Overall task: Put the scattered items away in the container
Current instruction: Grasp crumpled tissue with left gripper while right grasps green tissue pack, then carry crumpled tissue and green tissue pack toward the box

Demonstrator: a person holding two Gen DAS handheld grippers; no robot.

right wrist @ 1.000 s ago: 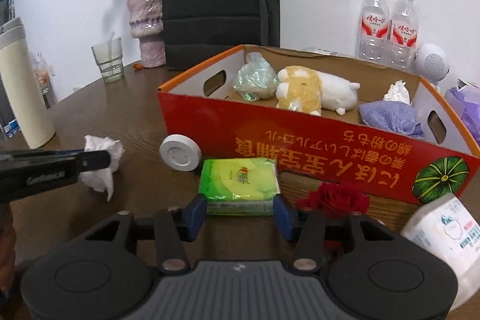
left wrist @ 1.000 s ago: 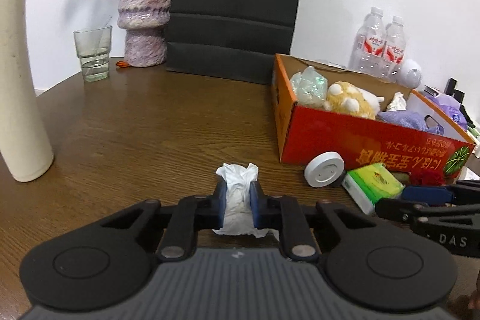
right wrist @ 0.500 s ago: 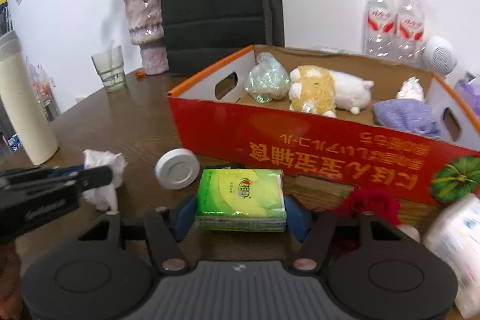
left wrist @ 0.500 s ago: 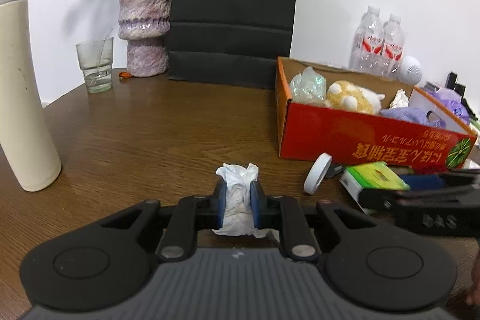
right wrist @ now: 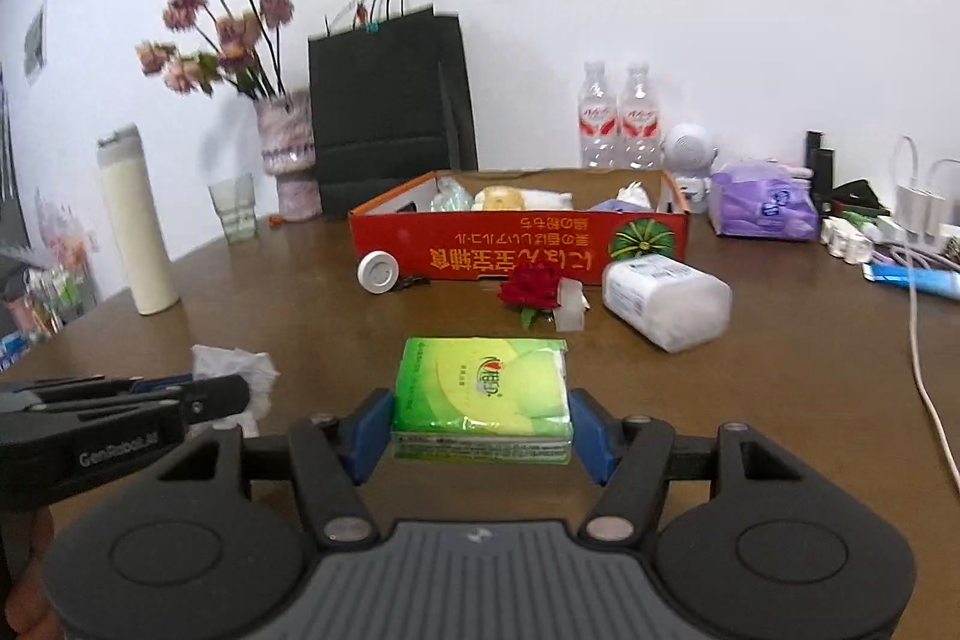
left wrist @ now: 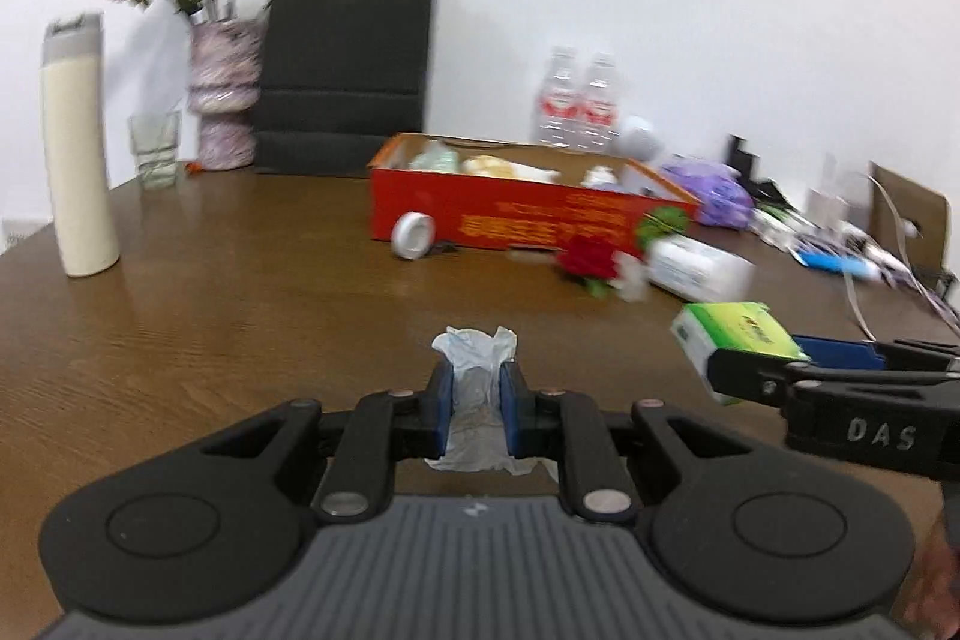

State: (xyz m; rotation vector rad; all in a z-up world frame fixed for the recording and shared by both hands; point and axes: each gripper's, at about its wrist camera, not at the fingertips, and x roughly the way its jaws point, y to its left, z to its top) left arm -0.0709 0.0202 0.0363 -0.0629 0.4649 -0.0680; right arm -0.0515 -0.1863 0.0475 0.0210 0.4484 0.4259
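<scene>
My left gripper [left wrist: 475, 388] is shut on a crumpled white tissue [left wrist: 474, 349], held just above the brown table. My right gripper [right wrist: 480, 424] is shut on a green tissue pack [right wrist: 480, 388], its blue pads pressing both short sides. The two grippers hover side by side: the right one [left wrist: 780, 370] with the green pack [left wrist: 732, 334] shows in the left wrist view, and the left one [right wrist: 198, 397] with the tissue [right wrist: 240, 370] in the right wrist view. The red cardboard box [right wrist: 480, 250] [left wrist: 510, 220] stands well ahead, with a plush toy and several small items inside.
A white round disc [right wrist: 378, 273], a red rose [right wrist: 528, 293] and a white wrapped pack [right wrist: 666, 301] lie in front of the box. A cream flask [right wrist: 138, 220], a glass [right wrist: 234, 208], a flower vase [right wrist: 288, 160] and a black bag [right wrist: 390, 112] stand behind. Cables [right wrist: 918, 328] run at the right.
Both grippers have drawn back from the red box, each carrying its item, so the box and the things before it now look much farther away.
</scene>
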